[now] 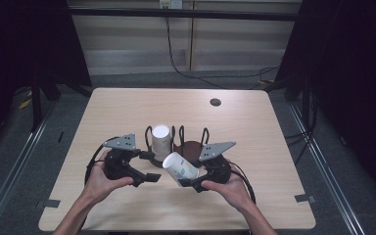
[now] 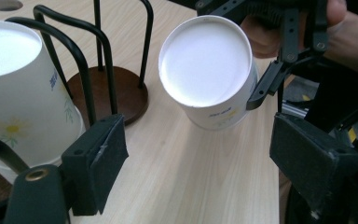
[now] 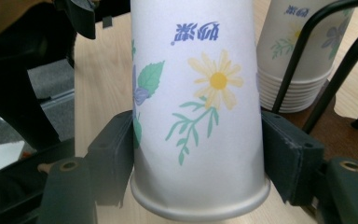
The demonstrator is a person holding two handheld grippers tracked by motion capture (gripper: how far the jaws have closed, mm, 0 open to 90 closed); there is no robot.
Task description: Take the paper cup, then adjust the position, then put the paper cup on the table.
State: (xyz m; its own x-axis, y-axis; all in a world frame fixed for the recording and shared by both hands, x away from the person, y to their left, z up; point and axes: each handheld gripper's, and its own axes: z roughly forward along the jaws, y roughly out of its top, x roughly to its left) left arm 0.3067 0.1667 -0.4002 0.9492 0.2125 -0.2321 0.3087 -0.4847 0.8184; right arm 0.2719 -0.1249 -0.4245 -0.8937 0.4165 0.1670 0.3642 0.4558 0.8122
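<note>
A white paper cup with a flower print [image 3: 198,107] sits upside down between my right gripper's [image 3: 198,158] two pads, which are shut on its lower wall near the rim. From above, this cup [image 1: 180,168] is tilted with its base up and to the left, held over the table by the right gripper [image 1: 190,181]. My left gripper [image 1: 149,169] is just left of it, open. Along the left gripper's [image 2: 200,158] jaws, the cup's white base [image 2: 206,65] faces me, with nothing between the pads. A stack of the same cups [image 1: 160,139] stands upside down in a black wire rack [image 1: 181,134].
The rack has brown round bases [image 2: 121,93] and tall wire loops [image 3: 307,60]; the slot to the right of the cup stack [image 2: 14,88] holds nothing. A dark round hole [image 1: 215,102] lies at the table's far side. Bare wood [image 1: 127,110] surrounds the rack.
</note>
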